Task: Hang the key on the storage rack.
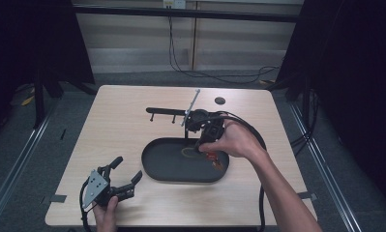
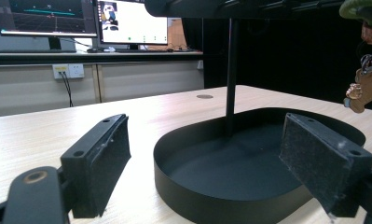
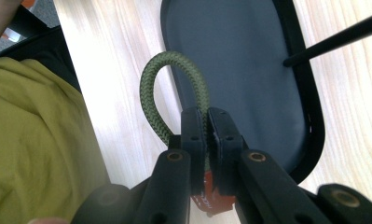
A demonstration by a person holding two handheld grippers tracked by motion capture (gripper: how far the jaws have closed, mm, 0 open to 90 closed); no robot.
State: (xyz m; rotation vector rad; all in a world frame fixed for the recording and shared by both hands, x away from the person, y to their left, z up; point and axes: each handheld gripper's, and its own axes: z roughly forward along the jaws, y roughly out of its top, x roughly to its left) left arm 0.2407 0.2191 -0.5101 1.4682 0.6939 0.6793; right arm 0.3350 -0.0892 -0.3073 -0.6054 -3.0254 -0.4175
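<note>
Holding a green braided cord loop (image 3: 174, 88) between clenched pads, the right tongs (image 1: 203, 144) hang above the far right part of the black oval tray (image 1: 154, 169), seen from the high view. In the right gripper view the loop arches up out of the closed jaws, and a small red-orange piece (image 3: 211, 198) shows just beneath them; it appears to belong to the same item, though its form is too hidden to name. In the left gripper view a small figure-like charm (image 2: 363, 88) hangs under a green cord at the upper right edge, clear of the tray floor.

A thin black post (image 2: 231, 74) rises from the far side of the tray and carries a dark crossbar (image 1: 165, 111) with short pegs; none of the pegs visibly carries anything. The left tongs (image 1: 125, 176) rest released near the front left corner of the surface (image 1: 118, 130), their pads (image 2: 104, 163) wide apart and bare, facing the tray.

Judged from this arrangement, the pickup is complete: the corded item is gripped and lifted off the tray. What remains is likely to carry the loop to the crossbar, slip it over a peg and let go. The loop stands open and upright, which favours threading it onto a peg.
</note>
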